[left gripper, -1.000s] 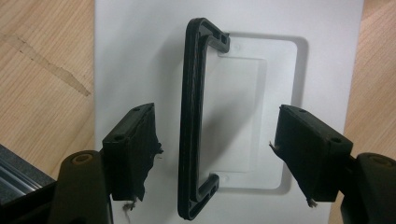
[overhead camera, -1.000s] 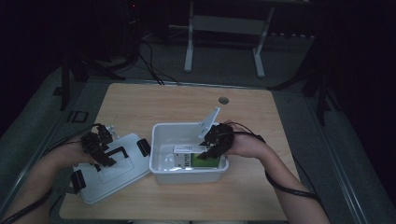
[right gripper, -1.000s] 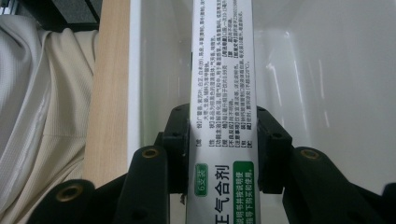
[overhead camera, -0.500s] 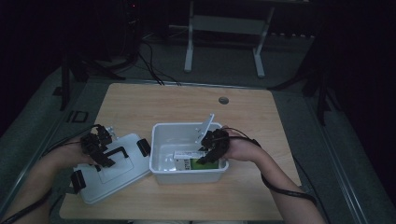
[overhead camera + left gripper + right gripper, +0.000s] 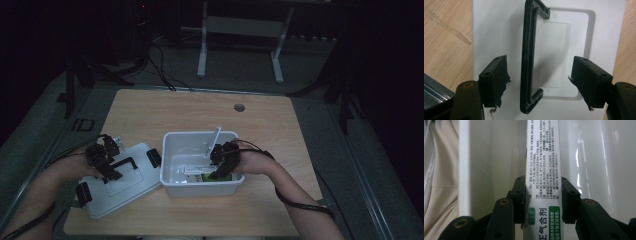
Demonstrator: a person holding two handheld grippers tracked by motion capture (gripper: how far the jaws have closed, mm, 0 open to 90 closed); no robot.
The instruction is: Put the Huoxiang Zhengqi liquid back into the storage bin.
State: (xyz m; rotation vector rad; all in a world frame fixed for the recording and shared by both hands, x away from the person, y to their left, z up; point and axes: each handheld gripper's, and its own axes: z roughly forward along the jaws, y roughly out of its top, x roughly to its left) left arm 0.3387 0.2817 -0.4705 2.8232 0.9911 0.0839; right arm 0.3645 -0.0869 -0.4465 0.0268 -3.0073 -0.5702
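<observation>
Right claw is down inside the white bin, clenched on a long white carton printed with small text and green labels. In the right gripper view the jaws pinch the carton's two narrow sides near its lower end, and the rest of it runs up and away between the bin's walls. In the high view the bin sits in the middle of the surface toward the near edge, the right hand over its right rim, with more flat packets lying on the bin floor.

Left claw is released, jaws spread wide above the white lid, which lies flat beside the bin toward the near left corner of the surface. The lid's black handle stands between the jaws but off-centre, much closer to one jaw than the other, and neither jaw touches it.

Here's the danger. That carton is gripped near one end only, so the long free end can swing or pivot in the grip, and my read is it may snag the bin wall or rim, or knock the packets below. A thin box can also crush under a hard squeeze. On the left, closing now would drag the handle sideways and could skid the lid toward the surface's edge.
</observation>
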